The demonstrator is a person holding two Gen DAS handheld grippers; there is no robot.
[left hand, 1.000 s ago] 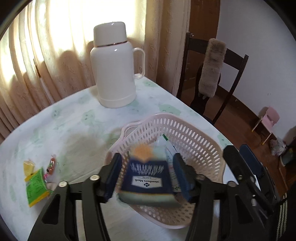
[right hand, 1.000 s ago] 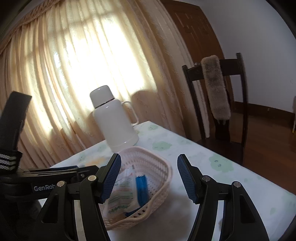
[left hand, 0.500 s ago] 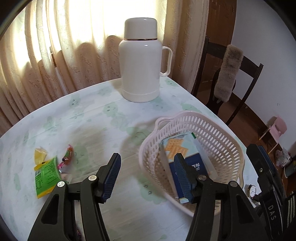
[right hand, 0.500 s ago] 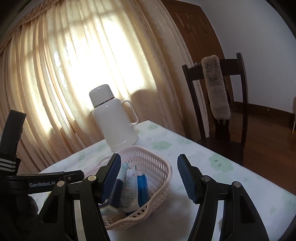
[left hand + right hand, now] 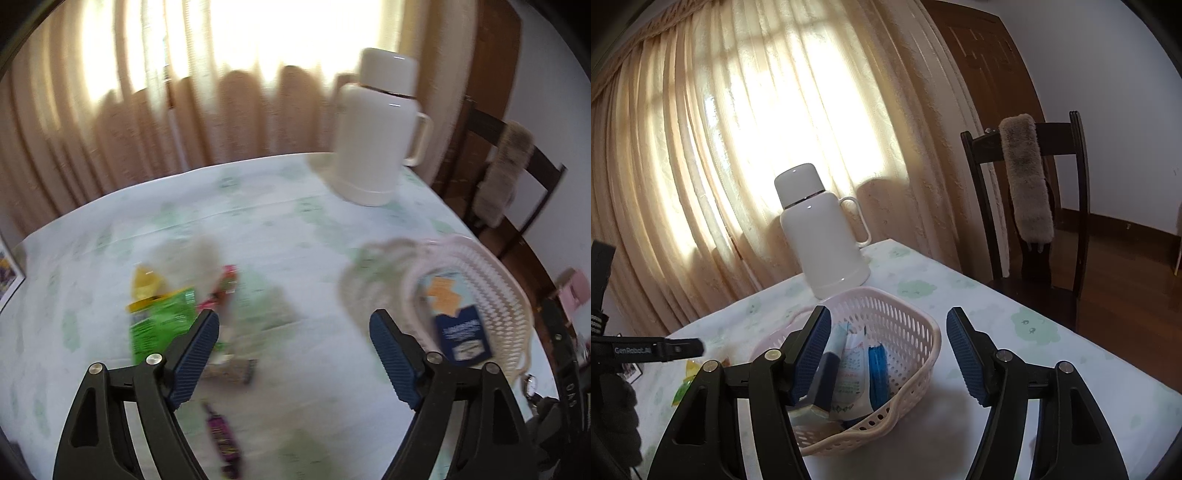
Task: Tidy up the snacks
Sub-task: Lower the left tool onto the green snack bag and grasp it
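Left gripper (image 5: 293, 345) over the table (image 5: 303, 240), jaws wide apart and just opened further, nothing between them, only bare cloth below. Left view blurred. Near the left finger (image 5: 195, 354), loose snacks on the cloth: a green packet (image 5: 159, 325), a yellow packet (image 5: 146, 284) just behind it, a pink wrapper (image 5: 221, 291) beside these, a grey-brown bar (image 5: 231, 369) closer in, and a purple stick (image 5: 221, 435) nearest the camera. Labels too blurred to read.

To the right, the pink basket (image 5: 498, 291) with a blue box (image 5: 461, 332) lying inside, an orange cracker picture at its far end. Behind, a white flask (image 5: 376, 147) standing upright near the curtain (image 5: 110, 129).

Right gripper (image 5: 886, 350) held just before the basket (image 5: 916, 325), jaws apart, gripping nothing. Inside the basket, seen between the fingers: a white packet (image 5: 851, 376) standing on edge, a blue packet (image 5: 877, 369) touching its right side, the dark box (image 5: 825, 384) on its left, partly hidden by the left finger. Flask (image 5: 823, 236) just behind the basket. Dark chair (image 5: 1034, 206) at the far side of the table (image 5: 1052, 369), a furry cover over its back. At the left edge, part of the left gripper (image 5: 653, 350) over the cloth.
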